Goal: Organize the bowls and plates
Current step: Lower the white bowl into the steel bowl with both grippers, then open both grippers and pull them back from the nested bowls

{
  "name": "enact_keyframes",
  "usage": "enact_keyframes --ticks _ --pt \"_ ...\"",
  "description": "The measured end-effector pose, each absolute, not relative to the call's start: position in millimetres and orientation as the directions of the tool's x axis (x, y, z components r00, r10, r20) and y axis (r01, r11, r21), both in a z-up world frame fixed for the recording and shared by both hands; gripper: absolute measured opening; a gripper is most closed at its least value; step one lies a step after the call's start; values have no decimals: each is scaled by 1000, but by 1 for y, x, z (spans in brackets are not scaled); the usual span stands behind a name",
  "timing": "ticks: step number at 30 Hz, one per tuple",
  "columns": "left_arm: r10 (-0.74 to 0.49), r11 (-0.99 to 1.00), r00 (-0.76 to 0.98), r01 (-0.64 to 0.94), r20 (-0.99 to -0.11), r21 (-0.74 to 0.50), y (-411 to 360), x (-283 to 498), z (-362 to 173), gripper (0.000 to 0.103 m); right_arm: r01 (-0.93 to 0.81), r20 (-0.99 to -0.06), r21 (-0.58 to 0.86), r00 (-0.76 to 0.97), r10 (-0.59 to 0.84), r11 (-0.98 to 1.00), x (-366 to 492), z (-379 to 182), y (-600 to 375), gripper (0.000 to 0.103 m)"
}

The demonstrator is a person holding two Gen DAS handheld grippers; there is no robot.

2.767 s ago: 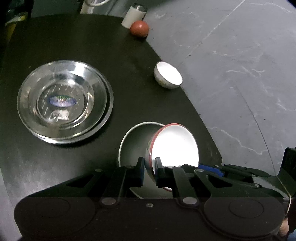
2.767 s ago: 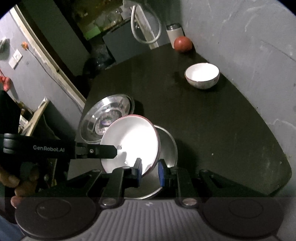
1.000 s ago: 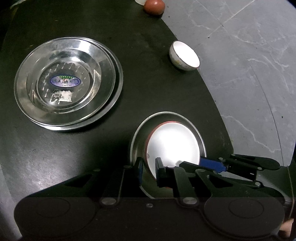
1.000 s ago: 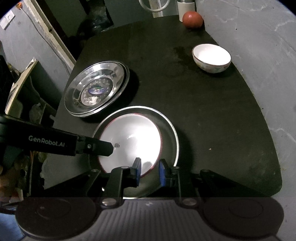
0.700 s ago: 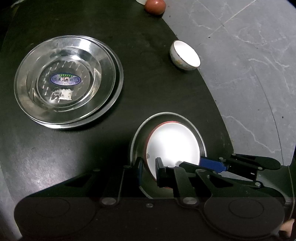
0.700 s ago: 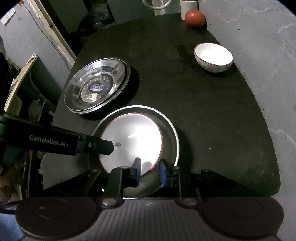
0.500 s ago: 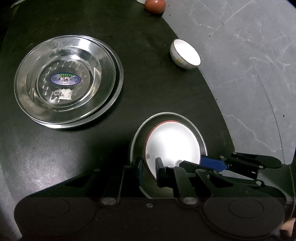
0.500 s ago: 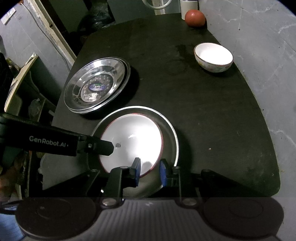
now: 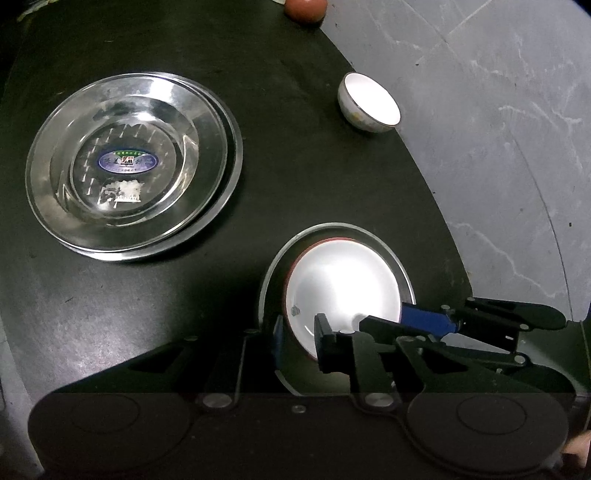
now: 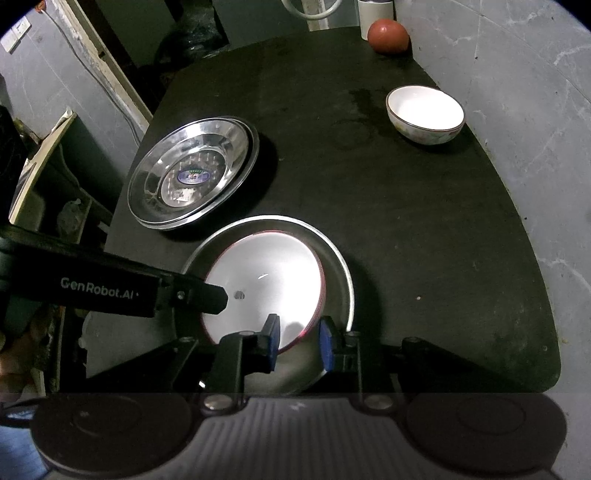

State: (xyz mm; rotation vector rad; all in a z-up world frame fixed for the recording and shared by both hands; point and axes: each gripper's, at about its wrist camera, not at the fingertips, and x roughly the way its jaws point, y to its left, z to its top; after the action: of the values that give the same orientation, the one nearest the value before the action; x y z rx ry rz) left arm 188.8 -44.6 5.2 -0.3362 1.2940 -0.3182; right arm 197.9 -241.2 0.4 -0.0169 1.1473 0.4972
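Observation:
A white plate with a red rim [image 9: 343, 280] [image 10: 266, 277] lies inside a steel plate [image 9: 267, 284] [image 10: 343, 280] near the front edge of the table. My left gripper [image 9: 299, 336] straddles the white plate's near rim. Its jaws are opening and the inner pad stands off the rim. My right gripper [image 10: 299, 343] straddles the opposite side of the same rim, with a slim gap showing beside its outer pad. Each gripper also shows in the other's view as a dark arm reaching over the plate.
Two nested steel plates [image 9: 129, 166] [image 10: 192, 173] sit at the left of the black table [image 9: 295, 166]. A small white bowl [image 9: 369, 107] [image 10: 424, 114] stands near the right edge, a red round fruit [image 10: 388, 35] at the far end. Grey floor lies beyond the curved table edge.
The white plate, earlier held tilted above the steel plate, now lies flat in it. The left gripper's jaws have spread a little; both hands have kept still over the last second.

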Motion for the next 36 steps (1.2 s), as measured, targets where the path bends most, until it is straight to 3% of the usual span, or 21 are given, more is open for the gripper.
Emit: enact_keyframes --ticks 6,17,25,27,28,29,30,33,36 --pt "-413 909 240 52 -878 -414 -46 190 5 24 -390 -875 238 312 370 890 199 1 -241 27" --pt "-449 893 246 86 -859 -442 -46 188 14 46 -401 -865 257 311 395 879 197 6 -244 38" --pt "-448 894 263 98 -855 -438 -43 188 25 52 -407 -849 266 330 412 874 194 13 -247 48" --pt "-449 893 276 104 -850 -438 -41 187 31 64 -413 -843 269 336 420 870 193 17 -248 56" --pt "-444 896 287 108 -849 -432 -40 185 34 76 -416 -839 270 341 424 869 192 19 -249 59" --pt "-440 897 300 113 -846 -426 -39 185 38 80 -414 -836 267 349 423 870 191 22 -251 67" --pt "-443 896 311 117 -841 -429 -37 185 41 80 -408 -832 266 360 422 873 190 25 -254 75" --pt "-458 887 328 107 -826 -449 -33 189 46 83 -389 -815 286 382 436 876 189 32 -265 81" --pt "-447 892 351 104 -822 -441 -30 194 49 94 -369 -807 279 410 425 887 189 35 -274 85"
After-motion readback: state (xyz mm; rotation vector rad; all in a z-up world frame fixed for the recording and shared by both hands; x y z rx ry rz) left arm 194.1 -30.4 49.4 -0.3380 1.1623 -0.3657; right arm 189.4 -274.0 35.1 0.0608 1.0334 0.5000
